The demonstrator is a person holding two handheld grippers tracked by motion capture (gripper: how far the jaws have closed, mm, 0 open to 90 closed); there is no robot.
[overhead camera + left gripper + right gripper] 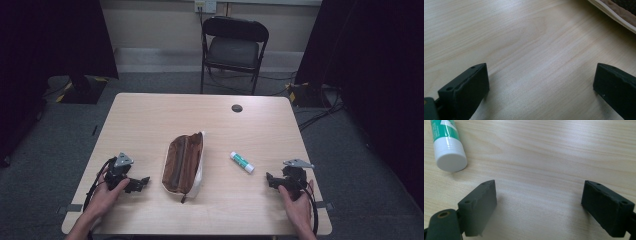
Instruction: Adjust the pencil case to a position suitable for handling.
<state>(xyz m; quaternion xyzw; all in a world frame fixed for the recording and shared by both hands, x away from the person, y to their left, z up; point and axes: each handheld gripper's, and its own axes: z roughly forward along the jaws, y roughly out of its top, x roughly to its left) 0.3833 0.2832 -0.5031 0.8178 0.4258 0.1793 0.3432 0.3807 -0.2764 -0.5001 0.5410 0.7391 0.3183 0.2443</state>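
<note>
The counter (150, 115) looks like pale wood-grain laminate, smooth with a soft sheen. The pouch (183, 162) is brown suede-ish cloth with cream trim, pretty matt. The glue stick (242, 162) is glossy white and green plastic. Both sets of jaws look like matt black plastic, a bit scuffed at the edges.

Left gripper (541, 82) jaws spread over bare table (524, 45); pouch (619, 12) edge top-right.
</note>
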